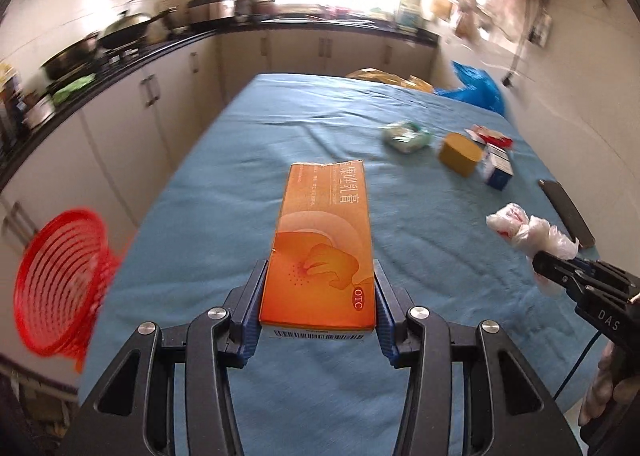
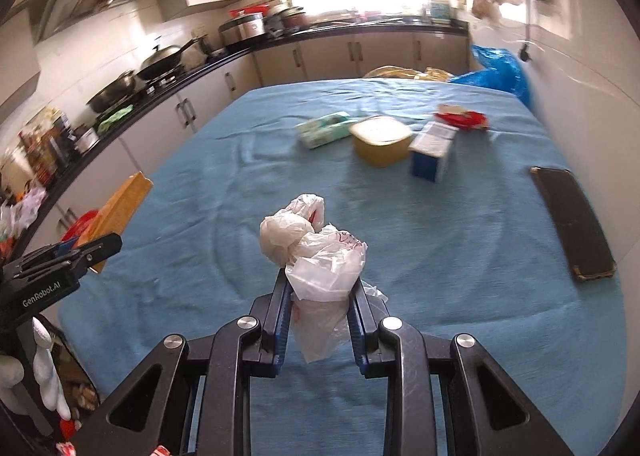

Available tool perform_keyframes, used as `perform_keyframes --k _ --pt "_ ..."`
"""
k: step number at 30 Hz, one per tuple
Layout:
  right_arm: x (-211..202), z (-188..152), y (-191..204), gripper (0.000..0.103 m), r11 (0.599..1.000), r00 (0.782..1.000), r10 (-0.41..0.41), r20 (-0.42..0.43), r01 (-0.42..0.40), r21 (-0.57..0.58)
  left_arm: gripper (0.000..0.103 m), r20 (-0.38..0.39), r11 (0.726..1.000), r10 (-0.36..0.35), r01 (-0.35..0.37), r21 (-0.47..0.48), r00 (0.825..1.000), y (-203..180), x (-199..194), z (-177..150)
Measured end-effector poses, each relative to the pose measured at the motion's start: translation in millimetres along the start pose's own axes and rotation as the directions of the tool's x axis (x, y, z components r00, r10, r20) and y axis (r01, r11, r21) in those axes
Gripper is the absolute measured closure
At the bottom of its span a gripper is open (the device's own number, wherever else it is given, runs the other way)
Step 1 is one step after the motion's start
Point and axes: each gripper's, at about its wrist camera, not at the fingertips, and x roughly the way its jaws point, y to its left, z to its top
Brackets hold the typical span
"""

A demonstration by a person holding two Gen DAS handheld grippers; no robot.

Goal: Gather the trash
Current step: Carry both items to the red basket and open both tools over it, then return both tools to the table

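My left gripper (image 1: 318,276) is shut on a long orange medicine box (image 1: 324,244), held above the blue-covered table (image 1: 248,159); the same box (image 2: 120,203) and left gripper (image 2: 108,248) show at the left of the right wrist view. A crumpled white plastic bag (image 2: 320,252) is clamped in my right gripper (image 2: 320,280), also above the cloth; this bag (image 1: 528,230) and the right gripper (image 1: 540,260) appear at the right edge of the left wrist view. A red mesh waste basket (image 1: 60,284) stands on the floor left of the table.
Farther back on the table (image 2: 440,236) lie a green tissue pack (image 2: 324,129), a yellow tub (image 2: 380,139), a blue and white carton (image 2: 430,151), a red wrapper (image 2: 464,117) and a black phone (image 2: 572,223). A blue bag (image 2: 500,73) sits at the far right corner. Kitchen counters run along the left.
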Motion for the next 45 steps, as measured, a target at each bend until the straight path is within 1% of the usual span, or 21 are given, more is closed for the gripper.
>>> perform_keyframes --k 5,10,14,21,24,27,29,31,34,37,39,40,41,43,45 --pt "13 -1 37 0.075 0.998 0.999 0.044 -0.025 -0.045 -0.052 0.057 0.024 0.995 0.081 -0.079 -0.061 0.996 39 -18 -12" --pt "30 2 77 0.075 0.990 0.995 0.087 -0.052 -0.092 -0.107 0.057 0.032 0.984 0.135 -0.130 -0.120 0.990 74 -30 -21" --pt "42 6 110 0.075 0.979 0.990 0.121 -0.071 -0.130 -0.155 0.057 0.039 0.966 0.191 -0.181 -0.184 0.981 109 -39 -27" --pt "61 12 168 0.075 0.954 0.979 0.178 -0.097 -0.196 -0.227 0.057 0.040 0.928 0.256 -0.234 -0.289 0.966 169 -51 -35" --pt "69 19 201 0.075 0.936 0.971 0.214 -0.106 -0.235 -0.263 0.057 0.033 0.911 0.289 -0.264 -0.317 0.957 196 -51 -36" --pt "76 27 230 0.075 0.917 0.962 0.250 -0.111 -0.272 -0.293 0.057 0.026 0.900 0.314 -0.289 -0.328 0.949 220 -49 -34" --pt "83 33 255 0.075 0.900 0.953 0.281 -0.114 -0.303 -0.314 0.057 0.018 0.888 0.339 -0.314 -0.335 0.941 239 -46 -32" --pt "90 38 277 0.075 0.885 0.943 0.309 -0.125 -0.333 -0.324 0.057 0.011 0.882 0.347 -0.322 -0.343 0.938 252 -43 -30" --pt "107 44 312 0.075 0.857 0.917 0.364 -0.161 -0.398 -0.327 0.057 -0.004 0.876 0.338 -0.316 -0.365 0.941 273 -35 -26" --pt "124 48 340 0.073 0.835 0.895 0.405 -0.188 -0.446 -0.323 0.057 -0.001 0.872 0.332 -0.308 -0.382 0.943 285 -32 -26" --pt "139 49 356 0.070 0.814 0.868 0.446 -0.216 -0.494 -0.305 0.053 -0.002 0.868 0.332 -0.307 -0.391 0.943 290 -31 -26" --pt "145 50 361 0.068 0.808 0.859 0.459 -0.227 -0.509 -0.296 0.046 0.001 0.866 0.331 -0.303 -0.399 0.944 293 -32 -26" --pt "149 49 365 0.063 0.804 0.852 0.467 -0.237 -0.521 -0.288 0.039 0.005 0.864 0.329 -0.298 -0.406 0.944 295 -33 -27" --pt "153 49 369 0.059 0.805 0.850 0.471 -0.235 -0.524 -0.280 0.036 0.019 0.861 0.320 -0.282 -0.424 0.947 298 -37 -29" --pt "152 49 367 0.057 0.807 0.853 0.470 -0.228 -0.520 -0.279 0.036 0.019 0.859 0.318 -0.280 -0.430 0.948 300 -39 -30"
